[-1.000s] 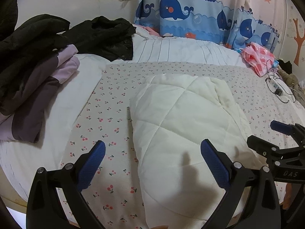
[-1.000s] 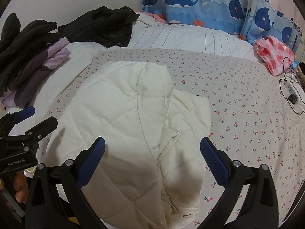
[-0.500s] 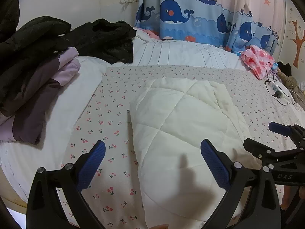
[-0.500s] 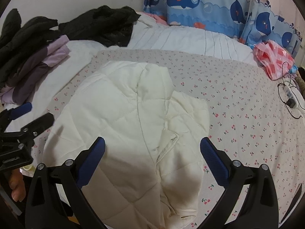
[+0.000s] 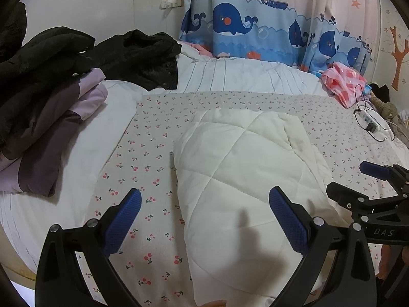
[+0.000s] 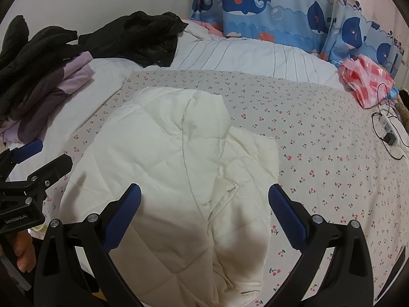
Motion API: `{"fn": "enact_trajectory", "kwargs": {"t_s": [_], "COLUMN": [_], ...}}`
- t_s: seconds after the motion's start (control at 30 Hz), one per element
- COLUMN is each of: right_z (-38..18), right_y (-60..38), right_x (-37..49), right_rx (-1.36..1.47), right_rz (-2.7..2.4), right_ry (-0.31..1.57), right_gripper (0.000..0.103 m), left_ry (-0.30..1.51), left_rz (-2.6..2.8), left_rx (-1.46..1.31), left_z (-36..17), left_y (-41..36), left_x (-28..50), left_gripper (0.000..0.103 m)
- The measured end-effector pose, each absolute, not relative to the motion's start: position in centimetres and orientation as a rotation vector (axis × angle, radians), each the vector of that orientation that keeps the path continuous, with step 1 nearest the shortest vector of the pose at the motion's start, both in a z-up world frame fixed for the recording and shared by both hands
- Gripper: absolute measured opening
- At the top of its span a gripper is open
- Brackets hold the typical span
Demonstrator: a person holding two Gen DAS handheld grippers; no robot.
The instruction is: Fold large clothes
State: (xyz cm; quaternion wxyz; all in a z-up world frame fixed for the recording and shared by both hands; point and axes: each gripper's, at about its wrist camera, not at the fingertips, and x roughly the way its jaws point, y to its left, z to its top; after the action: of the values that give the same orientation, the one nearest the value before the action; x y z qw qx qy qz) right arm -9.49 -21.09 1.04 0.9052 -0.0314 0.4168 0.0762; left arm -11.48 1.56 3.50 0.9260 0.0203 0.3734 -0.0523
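Note:
A cream quilted jacket (image 5: 242,179) lies folded on the cherry-print sheet (image 5: 153,133) at the near side of the bed; it also shows in the right wrist view (image 6: 173,174). My left gripper (image 5: 204,204) is open and empty, held above the jacket's left edge. My right gripper (image 6: 204,202) is open and empty, held above the jacket's near right part. Each gripper shows at the edge of the other's view: the right one (image 5: 370,179) and the left one (image 6: 38,158).
A pile of black and purple clothes (image 5: 46,89) lies at the left of the bed. A black jacket (image 5: 143,53) lies at the back. A pink bag (image 5: 342,84) and a power strip with cable (image 5: 368,120) lie at the right. Whale curtains (image 5: 255,25) hang behind.
Both grippers have pulled back and risen slightly from the jacket, staying open. The jacket has not moved.

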Motion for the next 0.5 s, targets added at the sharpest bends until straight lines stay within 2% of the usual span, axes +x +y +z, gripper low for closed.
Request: {"fn": "enact_trajectory", "kwargs": {"t_s": [0.5], "right_z": [1.08], "right_y": [-20.61], "right_x": [-9.68], "right_rx": [-0.099], "right_rz": [0.151], "right_ry": [0.847], "right_gripper": [0.096], "left_ry": [0.75], "left_rz": [-0.118], "left_rx": [0.041], "left_z": [3.6], "left_y": [1.35], "left_x": [-11.64], "left_gripper": [0.096]}}
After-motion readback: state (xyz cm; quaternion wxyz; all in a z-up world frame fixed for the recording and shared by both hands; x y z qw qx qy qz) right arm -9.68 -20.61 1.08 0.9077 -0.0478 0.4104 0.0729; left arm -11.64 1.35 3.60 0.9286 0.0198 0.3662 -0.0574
